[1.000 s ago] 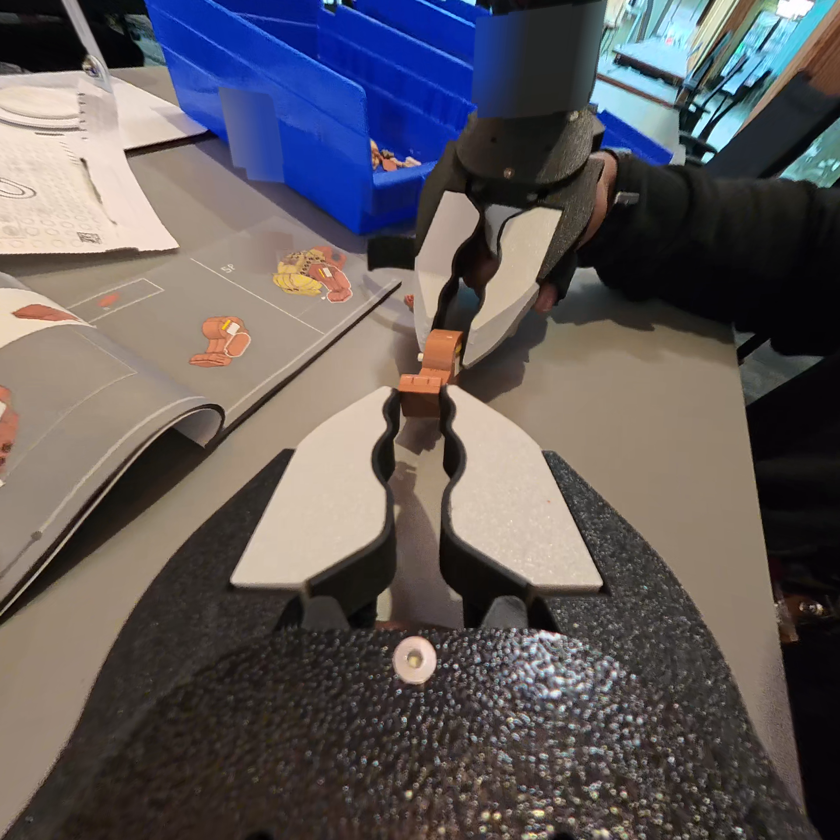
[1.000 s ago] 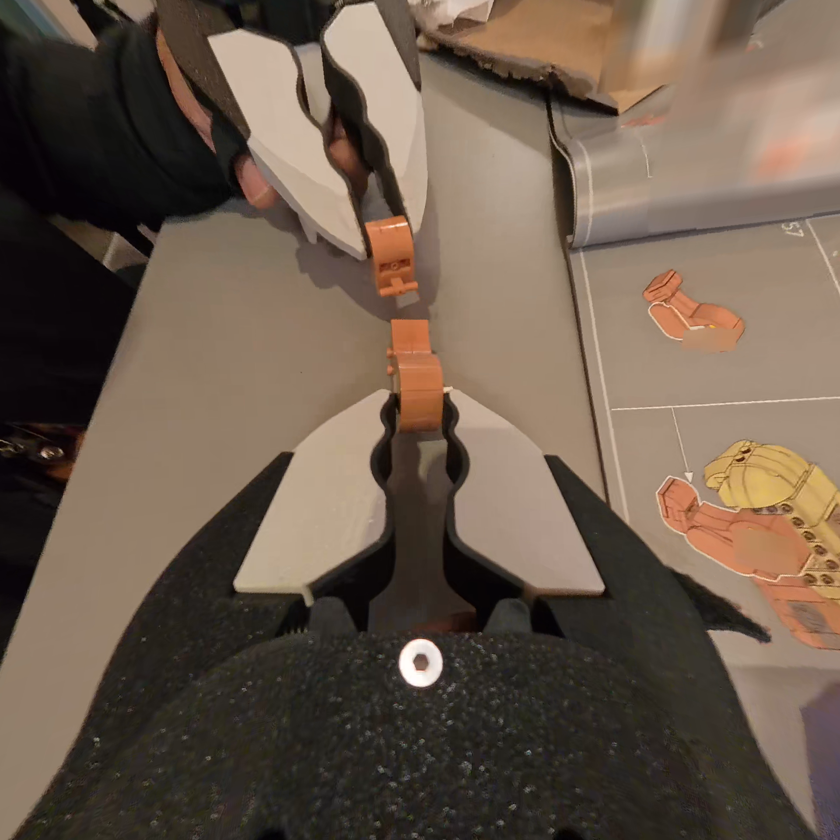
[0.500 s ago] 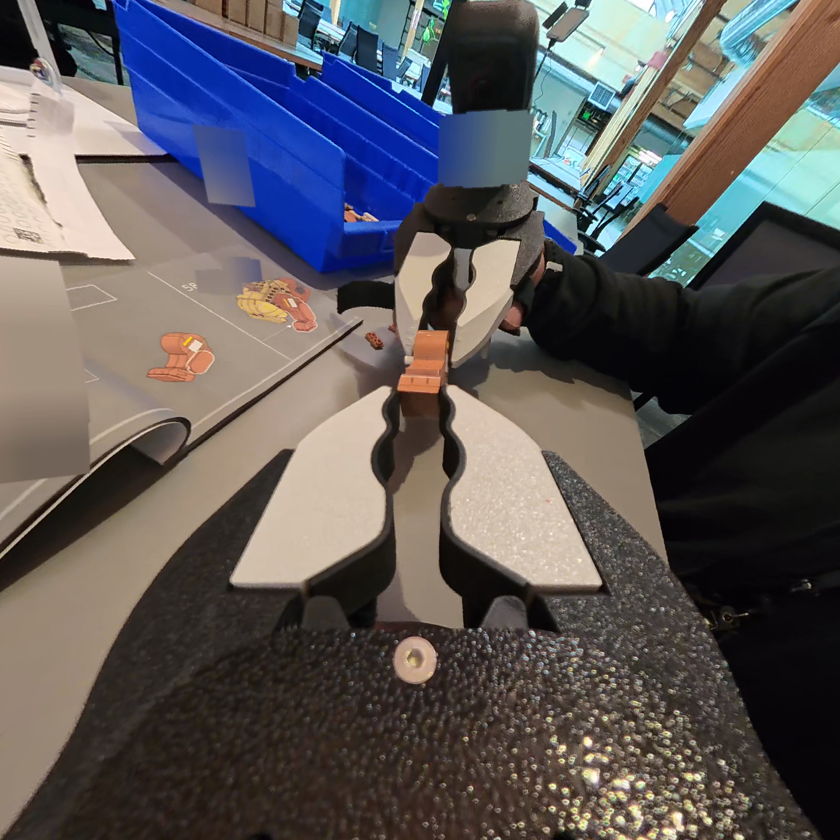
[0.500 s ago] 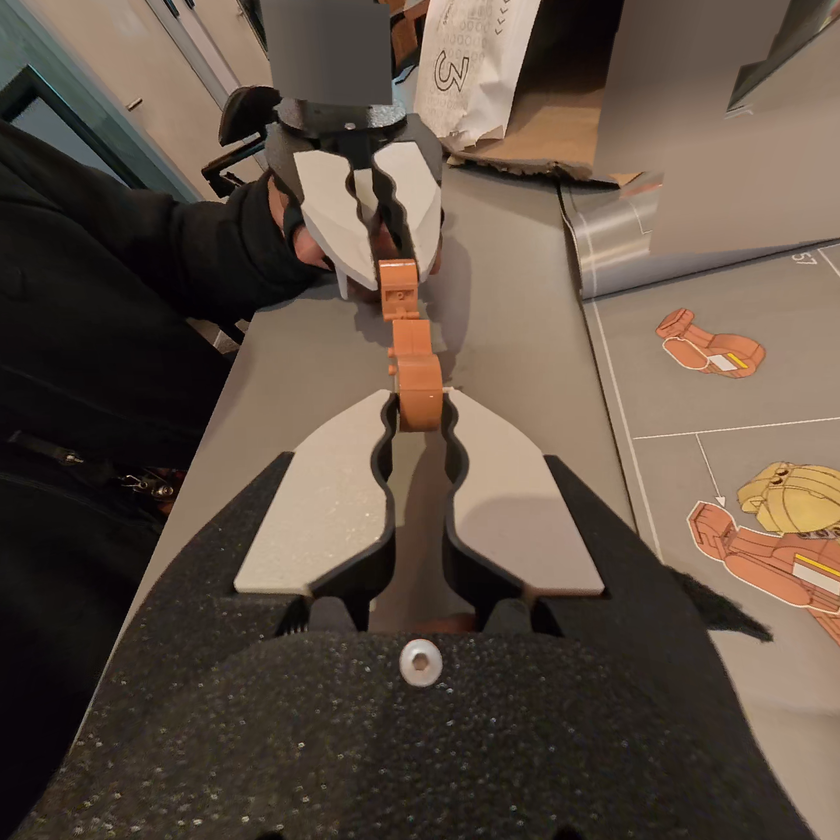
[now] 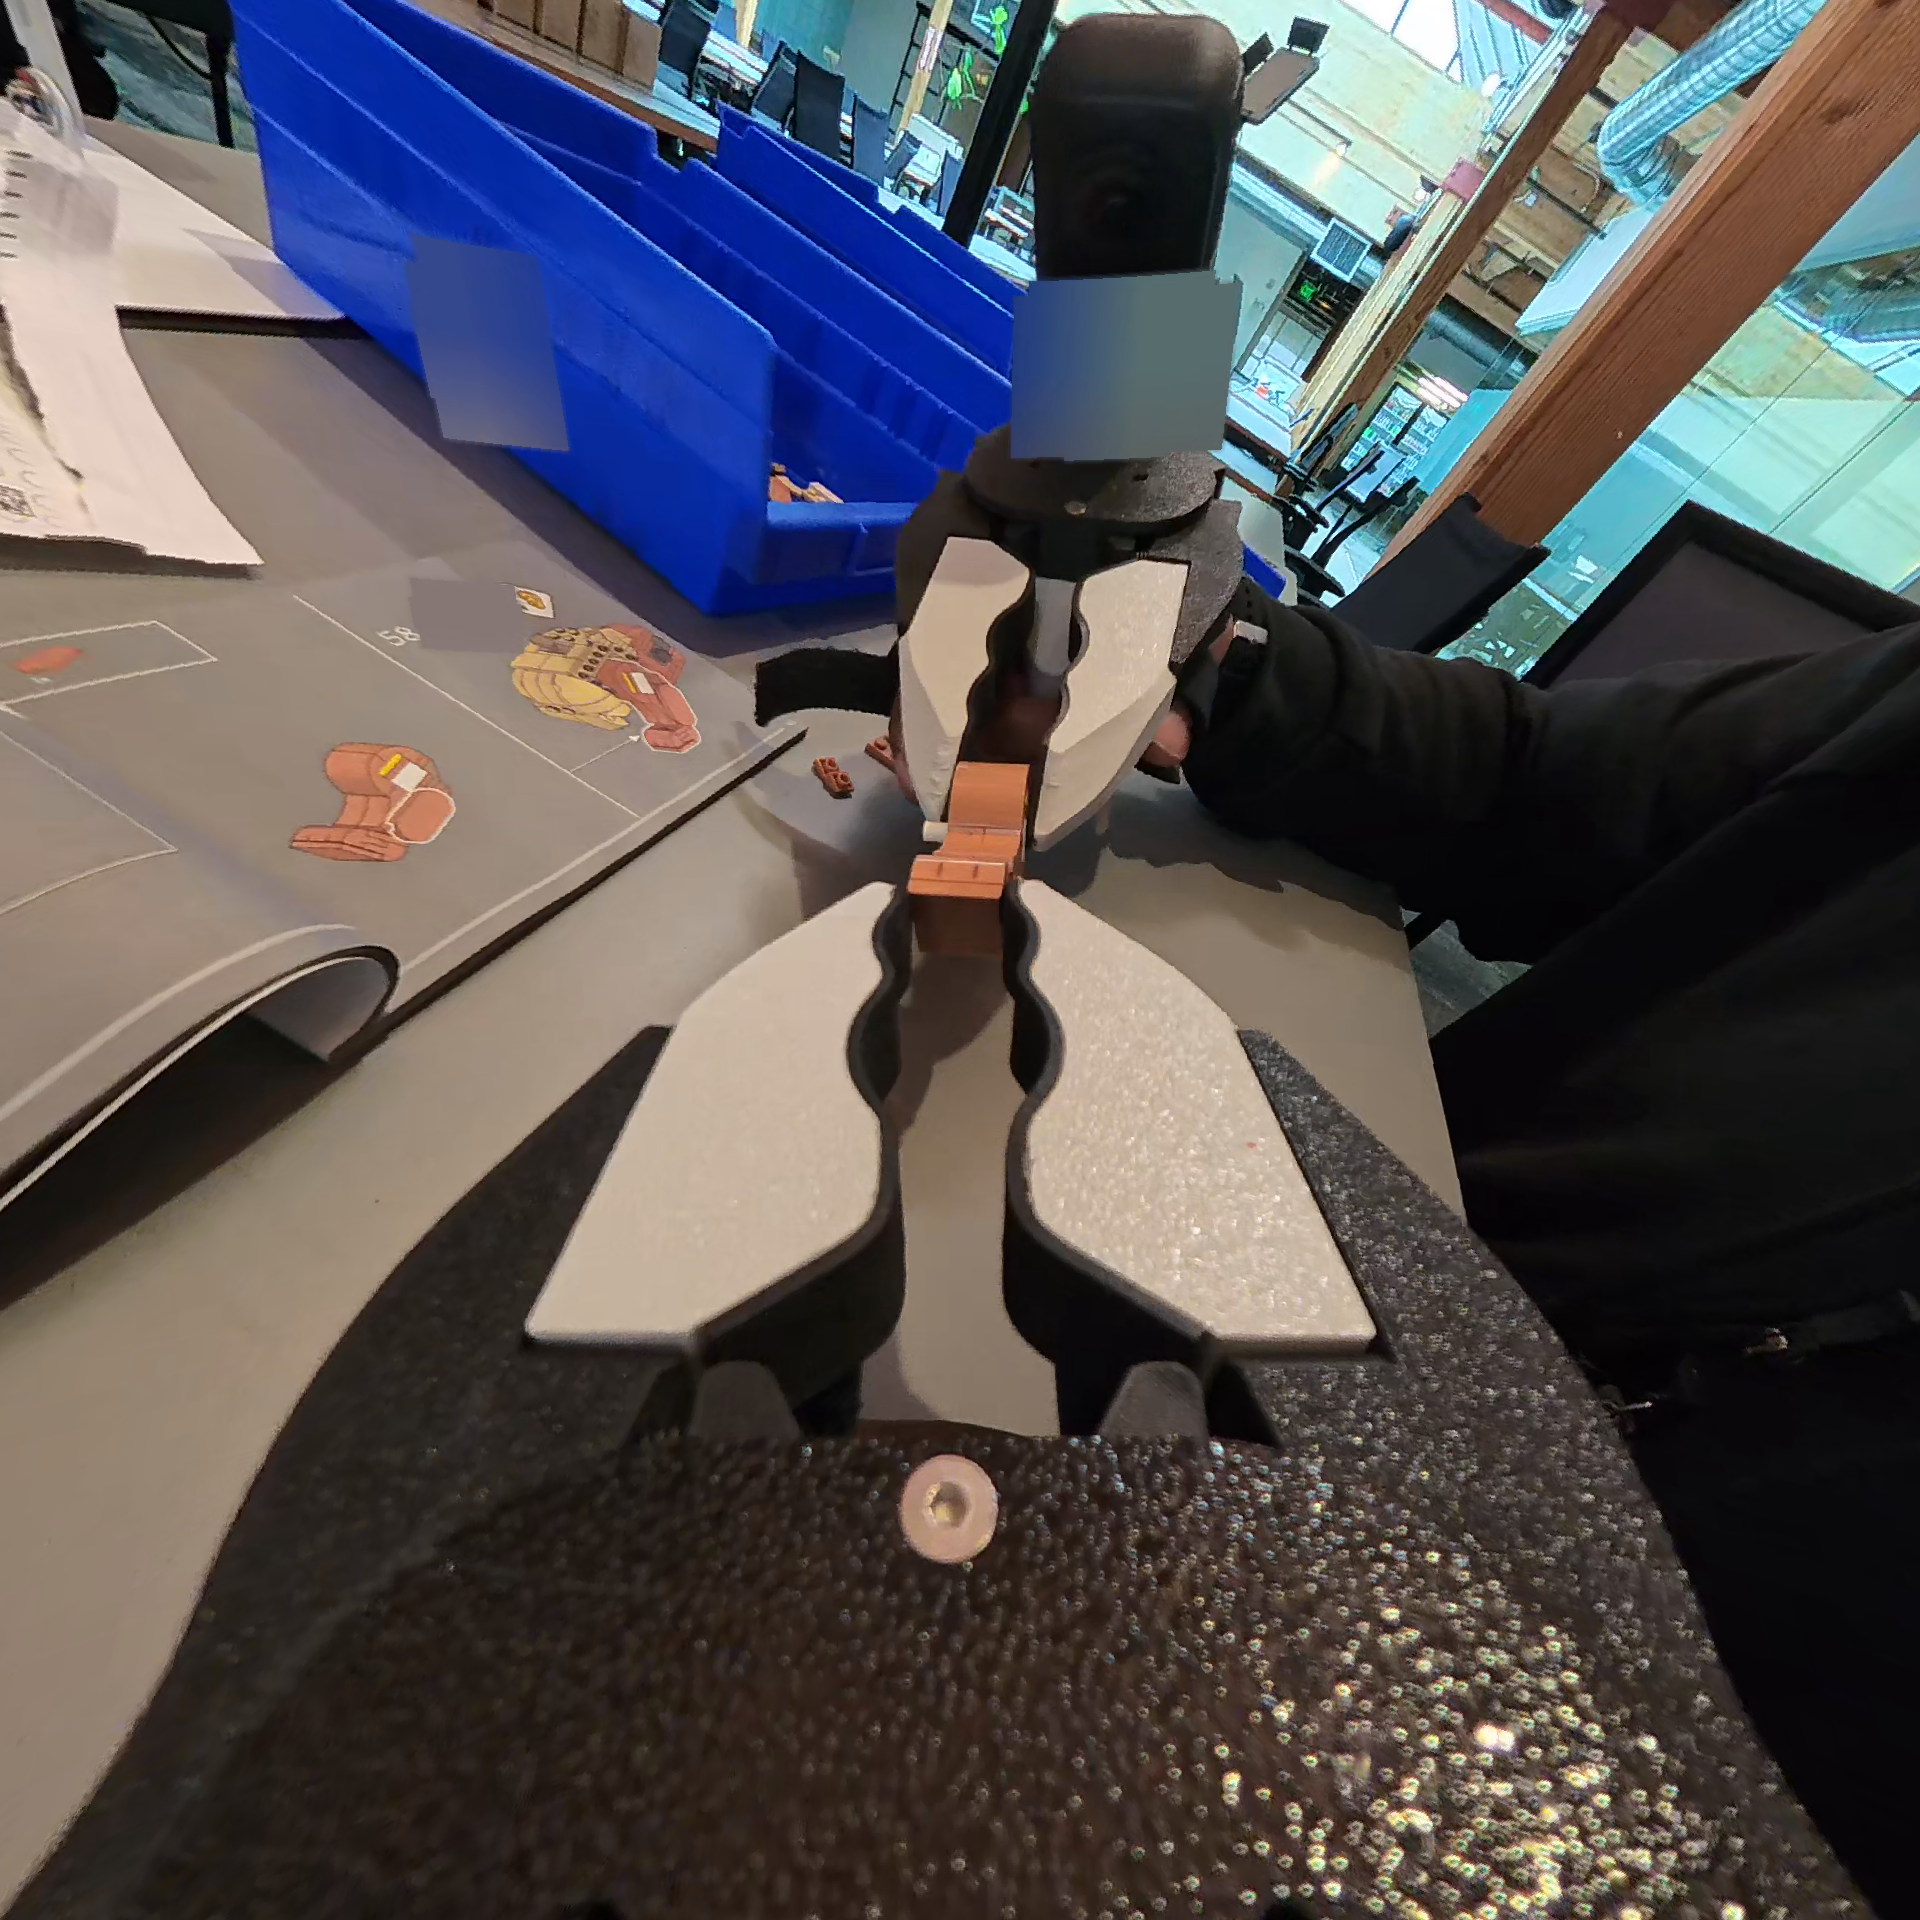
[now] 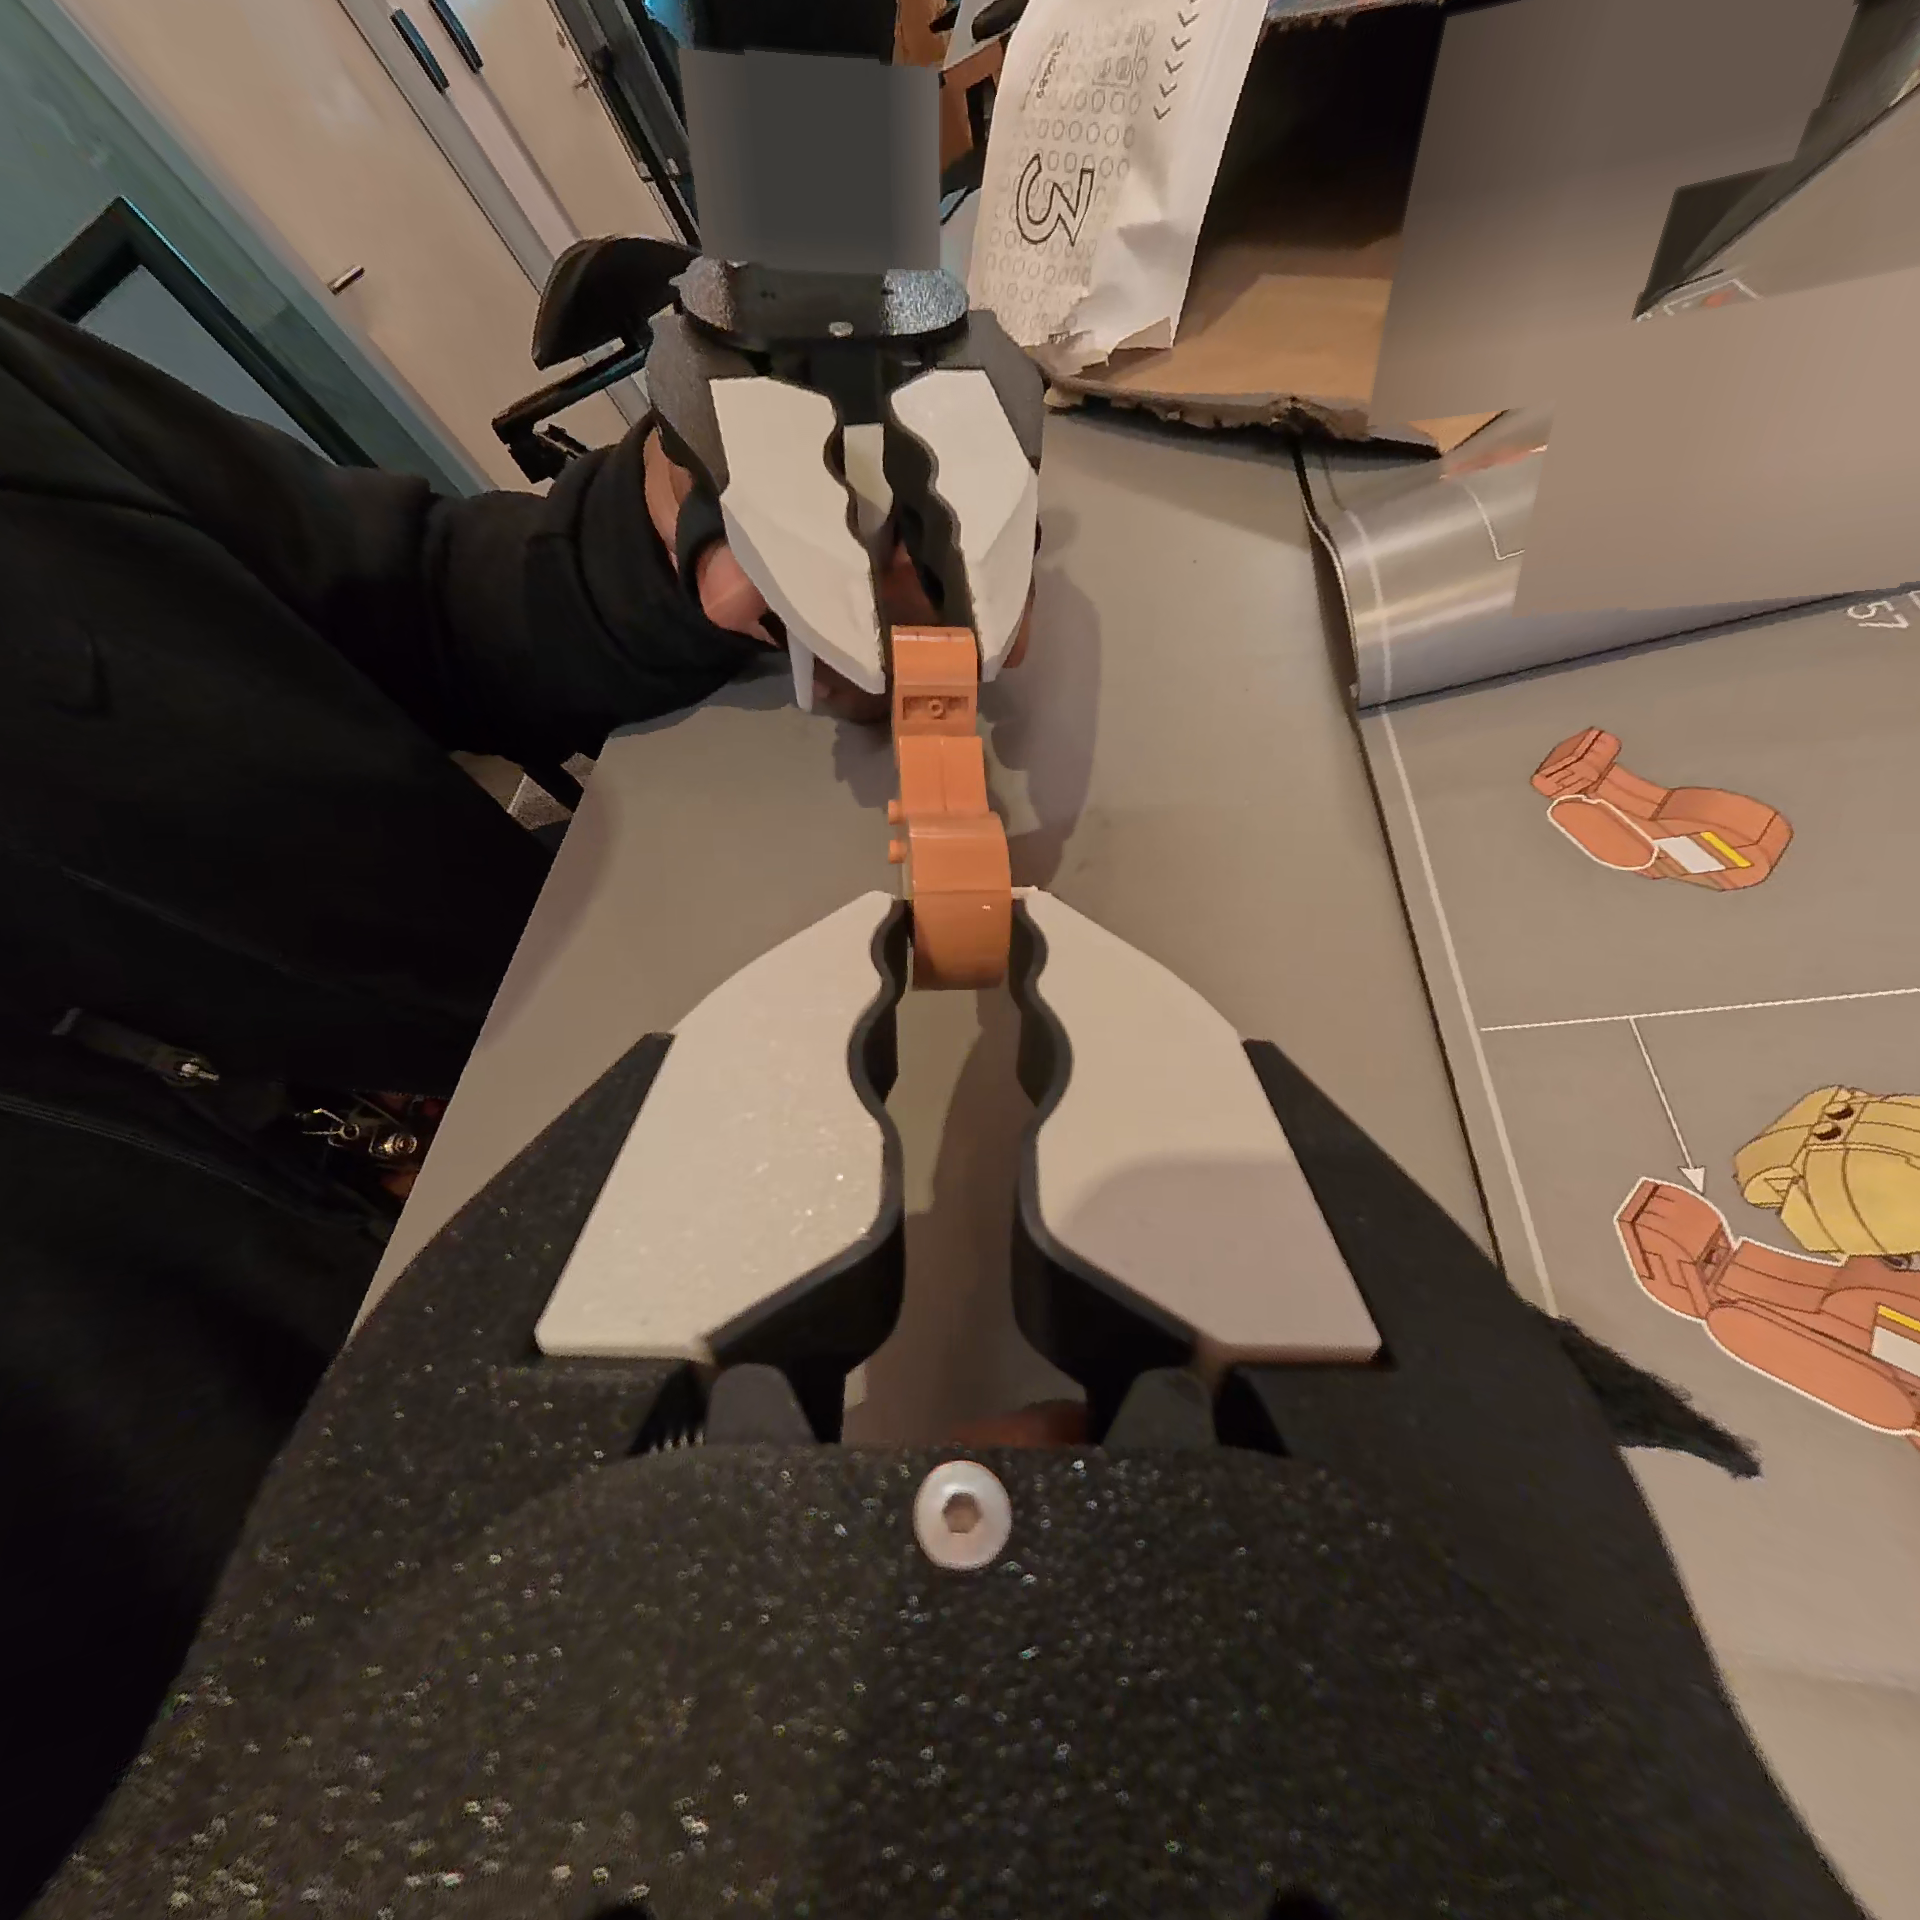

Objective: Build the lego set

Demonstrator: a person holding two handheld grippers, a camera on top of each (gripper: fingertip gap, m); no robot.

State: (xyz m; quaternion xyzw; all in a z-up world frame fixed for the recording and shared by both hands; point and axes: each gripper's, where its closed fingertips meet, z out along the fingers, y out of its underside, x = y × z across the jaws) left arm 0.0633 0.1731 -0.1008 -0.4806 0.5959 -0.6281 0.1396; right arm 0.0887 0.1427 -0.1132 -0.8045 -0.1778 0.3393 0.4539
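Note:
My left gripper is shut on a brown brick piece at its fingertips, above the grey table. Facing it, my right gripper is shut on a rounded brown brick piece. In the right wrist view, the right gripper grips the rounded piece, and the left gripper holds its piece opposite. The two pieces meet end to end between the grippers and form one brown chain. Whether they are locked together I cannot tell.
An open instruction booklet lies to the left. Blue bins stand behind it. Small brown bricks lie near the booklet's corner. A white paper bag and cardboard sit at the far end. A person's black sleeves hold both grippers. Some 5 cm of space lies between my two pairs of fingers.
The two grippers have come together and levelled out. A second ago a gap lay between the two brown pieces; now they touch end to end. Both grasps have held.

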